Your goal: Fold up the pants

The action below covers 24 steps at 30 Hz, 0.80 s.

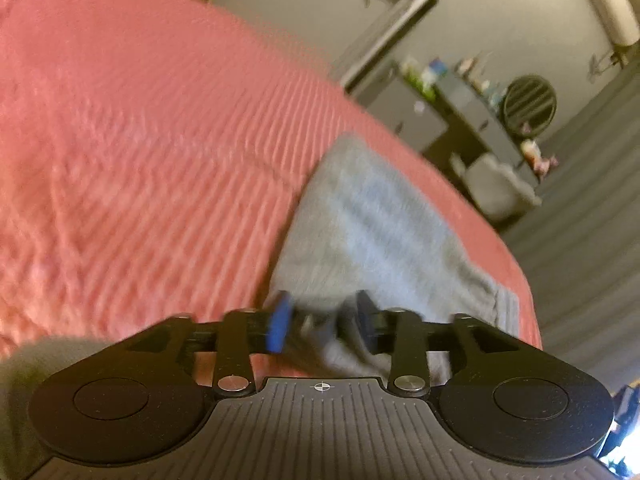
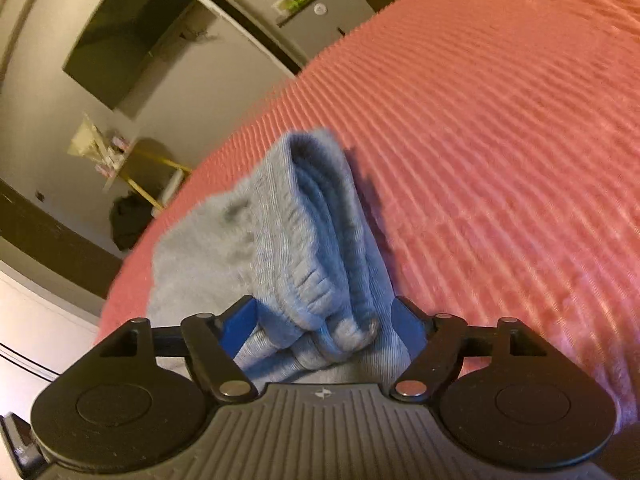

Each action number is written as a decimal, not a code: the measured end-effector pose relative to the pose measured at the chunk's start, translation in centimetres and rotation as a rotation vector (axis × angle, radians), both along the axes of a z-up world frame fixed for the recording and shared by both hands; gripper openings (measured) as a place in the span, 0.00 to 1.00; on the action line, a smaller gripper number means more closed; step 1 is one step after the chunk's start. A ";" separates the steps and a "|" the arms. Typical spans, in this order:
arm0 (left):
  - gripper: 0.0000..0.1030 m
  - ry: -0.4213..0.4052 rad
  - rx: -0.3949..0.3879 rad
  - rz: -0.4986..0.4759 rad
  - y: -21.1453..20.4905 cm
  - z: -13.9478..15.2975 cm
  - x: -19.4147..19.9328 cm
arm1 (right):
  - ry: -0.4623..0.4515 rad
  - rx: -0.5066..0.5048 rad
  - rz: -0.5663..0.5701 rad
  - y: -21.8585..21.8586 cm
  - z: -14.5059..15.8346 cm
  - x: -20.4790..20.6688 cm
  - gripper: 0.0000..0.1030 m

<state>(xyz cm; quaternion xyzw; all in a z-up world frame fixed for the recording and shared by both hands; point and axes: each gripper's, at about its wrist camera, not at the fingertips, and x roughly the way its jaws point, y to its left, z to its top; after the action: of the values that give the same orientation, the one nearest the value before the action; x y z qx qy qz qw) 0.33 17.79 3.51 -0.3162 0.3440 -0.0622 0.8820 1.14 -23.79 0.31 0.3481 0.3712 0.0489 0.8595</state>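
Note:
Grey sweatpants (image 1: 372,220) lie on a pink ribbed bedspread (image 1: 140,120) near the bed's edge. In the left wrist view my left gripper (image 1: 320,322) has a bunch of the grey fabric between its blue pads (image 1: 280,320); the frame is blurred. In the right wrist view the pants (image 2: 280,232) are folded in several layers, the ribbed waistband or cuff uppermost. My right gripper (image 2: 324,328) holds the thick folded end between its blue pads (image 2: 240,326), with the jaws set wide around the cloth.
The bedspread (image 2: 500,140) spreads wide beyond the pants. The bed's edge runs close beside the pants in both views. Past it are a dark shelf with small items (image 1: 472,96), a fan (image 1: 530,102), a wall TV (image 2: 128,28) and a door (image 2: 248,28).

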 end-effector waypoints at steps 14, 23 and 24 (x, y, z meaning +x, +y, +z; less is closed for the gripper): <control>0.74 0.083 0.313 -0.143 -5.8 -2.5 9.3 | -0.077 -0.247 0.141 3.6 0.7 5.7 0.51; 0.75 0.190 -0.002 -0.150 -1.3 -5.4 11.4 | -0.133 -0.303 0.118 1.4 0.4 4.8 0.79; 0.76 0.199 0.005 -0.185 -1.5 -5.4 12.1 | -0.111 -0.257 0.137 0.8 -0.1 5.4 0.80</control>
<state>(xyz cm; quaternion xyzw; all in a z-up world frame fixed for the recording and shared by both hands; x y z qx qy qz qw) 12.39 16.30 -1.90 -0.2856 0.4575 -0.1109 0.8348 6.50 -22.98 0.16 0.2060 0.3493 0.0788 0.9107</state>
